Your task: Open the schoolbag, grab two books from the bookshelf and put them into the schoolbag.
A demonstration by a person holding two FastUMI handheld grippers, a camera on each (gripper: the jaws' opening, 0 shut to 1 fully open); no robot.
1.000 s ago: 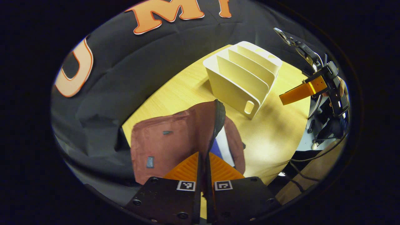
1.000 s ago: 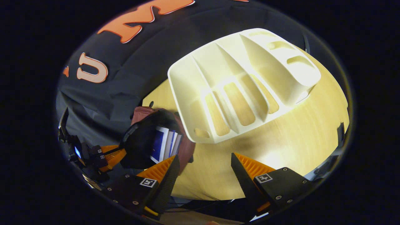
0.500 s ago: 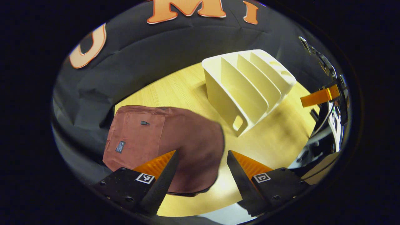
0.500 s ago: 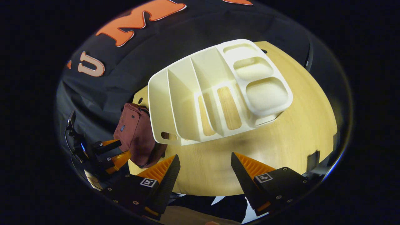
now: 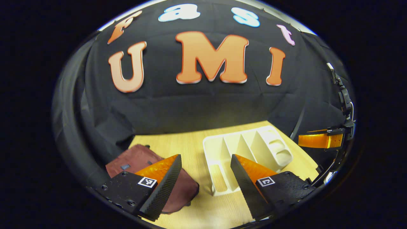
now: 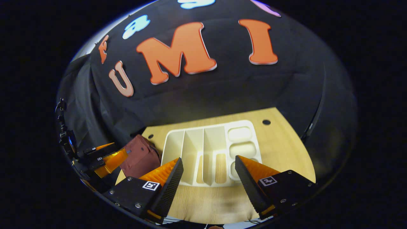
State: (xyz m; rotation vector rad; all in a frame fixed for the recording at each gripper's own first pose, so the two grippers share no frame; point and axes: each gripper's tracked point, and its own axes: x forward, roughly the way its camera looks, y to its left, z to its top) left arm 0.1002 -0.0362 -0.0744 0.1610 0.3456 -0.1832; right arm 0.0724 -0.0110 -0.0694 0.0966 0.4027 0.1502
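Holding both tools up off the table (image 5: 190, 143), nothing gripped. My left gripper (image 5: 206, 178) has its fingers spread wide with only air between them. My right gripper (image 6: 209, 181) is spread the same way, also holding nothing. The schoolbag (image 5: 140, 159) lies on the wooden table at the left, its flap down over it, partly behind my left finger; in the right gripper view it sits at (image 6: 140, 157), just beside the bookshelf's left end. The bookshelf (image 5: 248, 149) is a cream divider rack right of the bag, slots seen from above (image 6: 206, 149), no books standing in them. In the left gripper view the right gripper shows at the far right edge.
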